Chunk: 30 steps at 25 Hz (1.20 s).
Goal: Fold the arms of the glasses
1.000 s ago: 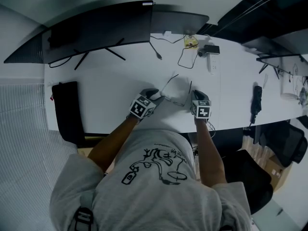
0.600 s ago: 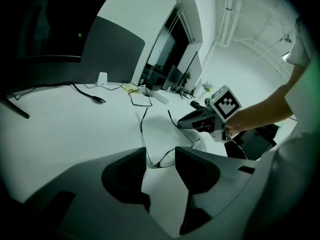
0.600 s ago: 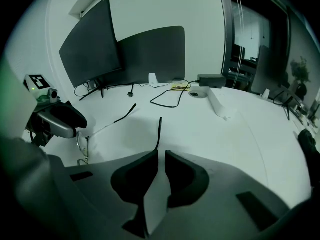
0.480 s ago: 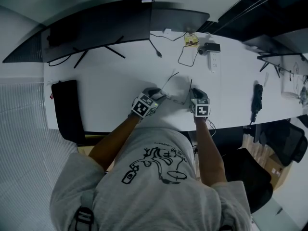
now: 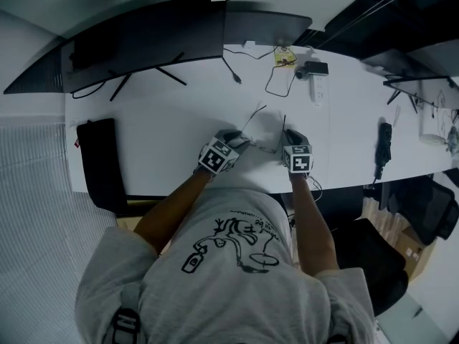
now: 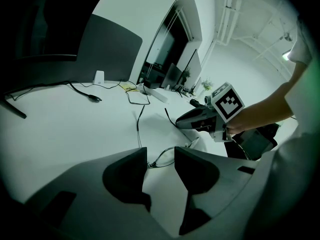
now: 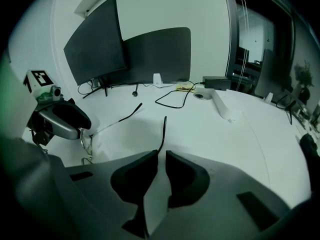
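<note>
The left gripper's jaws are standing apart around one corner of the thin wire-rimmed glasses, which are lying on the flat white table. The right gripper is pinching their dark right arm near its hinge.

**Dim, cool-toned pictures, strongly bent by wide lenses**

All three views are underexposed and tinted grey-green. The white bench is the brightest surface and is lit evenly from above. Only soft, faint shadows are cast around the glasses and behind the monitor. Straight edges are curved by fisheye distortion, and both gripper views are ringed by black vignetting. The left claw and the right claw are rendered as dark, slightly soft shapes in the foreground. A small glare spot is seen at the upper right of the left gripper view. The thin wire frame is barely resolved from overhead.
</note>
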Tool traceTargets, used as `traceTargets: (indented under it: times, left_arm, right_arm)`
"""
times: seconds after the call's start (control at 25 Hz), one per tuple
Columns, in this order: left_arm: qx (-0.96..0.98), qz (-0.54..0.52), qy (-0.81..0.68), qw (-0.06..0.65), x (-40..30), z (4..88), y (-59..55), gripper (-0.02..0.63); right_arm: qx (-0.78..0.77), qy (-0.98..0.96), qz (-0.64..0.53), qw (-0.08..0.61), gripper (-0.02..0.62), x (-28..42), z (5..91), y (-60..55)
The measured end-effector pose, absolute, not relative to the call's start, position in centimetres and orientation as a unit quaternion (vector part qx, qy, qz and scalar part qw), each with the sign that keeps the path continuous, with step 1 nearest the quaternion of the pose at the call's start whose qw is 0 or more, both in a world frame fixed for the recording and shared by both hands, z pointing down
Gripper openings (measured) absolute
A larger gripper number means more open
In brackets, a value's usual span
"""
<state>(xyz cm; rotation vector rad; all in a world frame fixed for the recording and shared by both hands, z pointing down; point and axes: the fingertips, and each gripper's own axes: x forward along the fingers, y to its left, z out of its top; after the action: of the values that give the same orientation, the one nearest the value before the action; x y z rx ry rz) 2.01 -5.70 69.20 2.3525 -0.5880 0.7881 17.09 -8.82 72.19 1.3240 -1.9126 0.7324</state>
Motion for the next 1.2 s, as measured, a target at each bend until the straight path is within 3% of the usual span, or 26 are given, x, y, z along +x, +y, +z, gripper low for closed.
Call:
traceTargets:
  times: [1.2]
  left_arm:
    - [0.881,0.304,-0.229,0.282,2.0,69.3,-5.7,0.190]
  right_arm:
    - [0.472,-0.764,0.285,0.336,0.061,14.1,71.6,-7.7]
